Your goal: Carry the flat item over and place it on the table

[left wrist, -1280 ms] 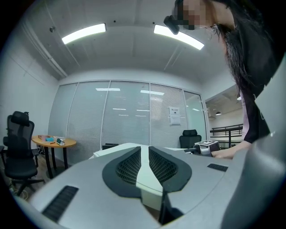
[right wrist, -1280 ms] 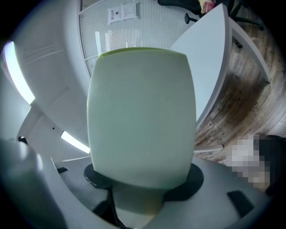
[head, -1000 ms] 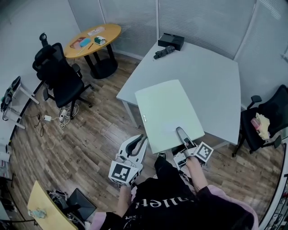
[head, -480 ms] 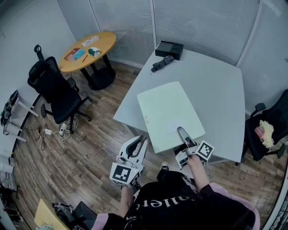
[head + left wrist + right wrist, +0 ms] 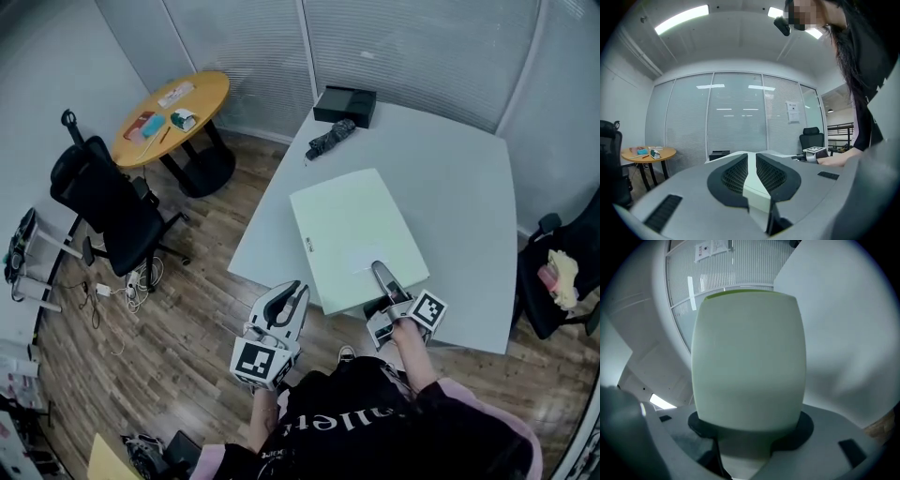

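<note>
now | right gripper [image 5: 382,279]: jaws grasping flat board [image 5: 356,230] over table [image 5: 459,178] | left gripper [image 5: 292,298]: jaws clenched, empty

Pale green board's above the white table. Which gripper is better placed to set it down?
Right. The right gripper is clamped on the near edge of the pale green board, which hangs over the white table. The left gripper is shut, holds nothing and sits beside the board's near left corner.
</note>
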Action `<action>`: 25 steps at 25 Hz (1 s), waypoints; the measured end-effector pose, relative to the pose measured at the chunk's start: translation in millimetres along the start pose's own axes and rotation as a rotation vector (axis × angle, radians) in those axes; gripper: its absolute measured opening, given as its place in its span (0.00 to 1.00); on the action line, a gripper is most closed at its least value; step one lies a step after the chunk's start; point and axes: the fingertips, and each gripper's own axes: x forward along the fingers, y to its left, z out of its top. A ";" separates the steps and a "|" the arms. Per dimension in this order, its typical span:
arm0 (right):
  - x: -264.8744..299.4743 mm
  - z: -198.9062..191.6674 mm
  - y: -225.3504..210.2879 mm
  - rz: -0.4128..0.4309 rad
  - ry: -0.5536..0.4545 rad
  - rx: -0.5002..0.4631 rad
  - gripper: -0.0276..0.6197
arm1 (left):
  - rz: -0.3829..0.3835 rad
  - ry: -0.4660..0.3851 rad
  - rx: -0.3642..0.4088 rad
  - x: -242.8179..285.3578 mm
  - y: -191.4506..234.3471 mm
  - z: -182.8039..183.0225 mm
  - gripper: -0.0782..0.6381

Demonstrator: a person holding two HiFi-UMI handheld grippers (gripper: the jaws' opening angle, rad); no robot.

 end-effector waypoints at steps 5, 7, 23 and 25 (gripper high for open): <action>9.4 6.7 -8.8 -0.008 -0.011 0.019 0.48 | -0.008 0.030 0.006 11.9 3.8 -3.8 0.21; 14.4 7.6 -11.9 -0.017 -0.013 0.025 0.48 | -0.009 0.040 -0.001 16.0 8.9 -5.6 0.21; 59.4 24.9 -39.6 -0.116 -0.179 0.064 0.48 | -0.183 0.050 0.023 75.5 70.9 -10.7 0.21; 68.0 27.7 -42.3 -0.135 -0.213 0.066 0.48 | -0.217 0.057 0.026 84.8 83.8 -11.9 0.21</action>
